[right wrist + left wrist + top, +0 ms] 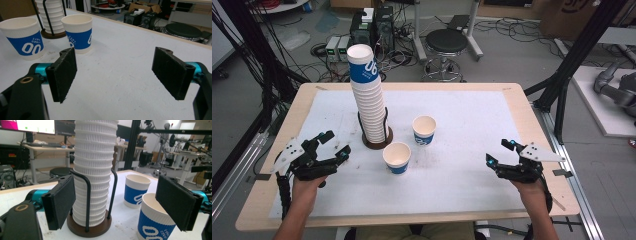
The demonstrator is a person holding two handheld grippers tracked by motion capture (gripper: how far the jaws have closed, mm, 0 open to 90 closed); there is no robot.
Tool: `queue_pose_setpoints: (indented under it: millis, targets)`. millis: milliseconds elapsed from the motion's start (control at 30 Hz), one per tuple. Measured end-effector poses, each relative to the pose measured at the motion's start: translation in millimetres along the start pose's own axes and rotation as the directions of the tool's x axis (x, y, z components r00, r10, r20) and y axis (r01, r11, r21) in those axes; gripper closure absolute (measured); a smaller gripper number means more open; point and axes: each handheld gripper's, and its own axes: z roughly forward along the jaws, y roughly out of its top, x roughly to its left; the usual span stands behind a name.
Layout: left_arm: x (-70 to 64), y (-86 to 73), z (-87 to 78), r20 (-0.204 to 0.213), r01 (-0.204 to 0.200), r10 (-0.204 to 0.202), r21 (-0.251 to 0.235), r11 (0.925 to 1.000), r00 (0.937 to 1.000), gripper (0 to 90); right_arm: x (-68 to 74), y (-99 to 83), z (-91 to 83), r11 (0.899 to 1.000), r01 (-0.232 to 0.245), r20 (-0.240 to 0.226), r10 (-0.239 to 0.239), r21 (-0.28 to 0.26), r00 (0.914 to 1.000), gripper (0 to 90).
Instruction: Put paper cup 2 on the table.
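Jaws wide apart on both, nothing held. Left gripper (334, 144) faces the cup stack (367, 95) in its wire holder (88, 195), left of tabletop centre. Two loose cups near it: near cup (397, 157), far cup (424, 130). Right gripper (501, 152) idles near the right edge. Risk: an off-centre pinch topples the tall stack, or a jaw clips the near cup.

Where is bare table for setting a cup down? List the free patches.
Free: the white mat right of the two loose cups, up to the right gripper; also the near strip between both grippers. Crowded: around the cup stack, near cup and far cup.
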Motion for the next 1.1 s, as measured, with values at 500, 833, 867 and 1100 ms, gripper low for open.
queue_pose_setpoints:
  millis: [500, 833, 867, 1100]
  targets:
    - [-1.7, -1.8, -0.9, 0.005, -0.026, 0.026, 0.020, 0.9994, 0.9996, 16.0, 4.4, 1.7, 0.7, 1.000, 0.006, 0.019, -0.006, 0.011, 0.9998, 20.7]
    - [-2.3, -2.6, -1.7, 0.002, -0.040, 0.040, 0.038, 0.9985, 0.9992, 16.0, 5.2, 3.1, -0.4, 1.000, 0.015, 0.031, -0.016, 0.012, 0.9994, 20.7]
    - [-1.8, -2.8, -1.5, 0.005, -0.042, 0.042, 0.040, 0.9983, 0.9991, 16.1, 5.2, 3.2, -0.4, 1.000, 0.018, 0.031, -0.019, 0.013, 0.9994, 20.7]
    - [-1.0, -3.3, -1.3, 0.002, -0.037, 0.037, 0.042, 0.9985, 0.9993, 16.0, 4.7, 2.8, -0.2, 1.000, 0.020, 0.031, -0.020, 0.015, 0.9993, 20.7]
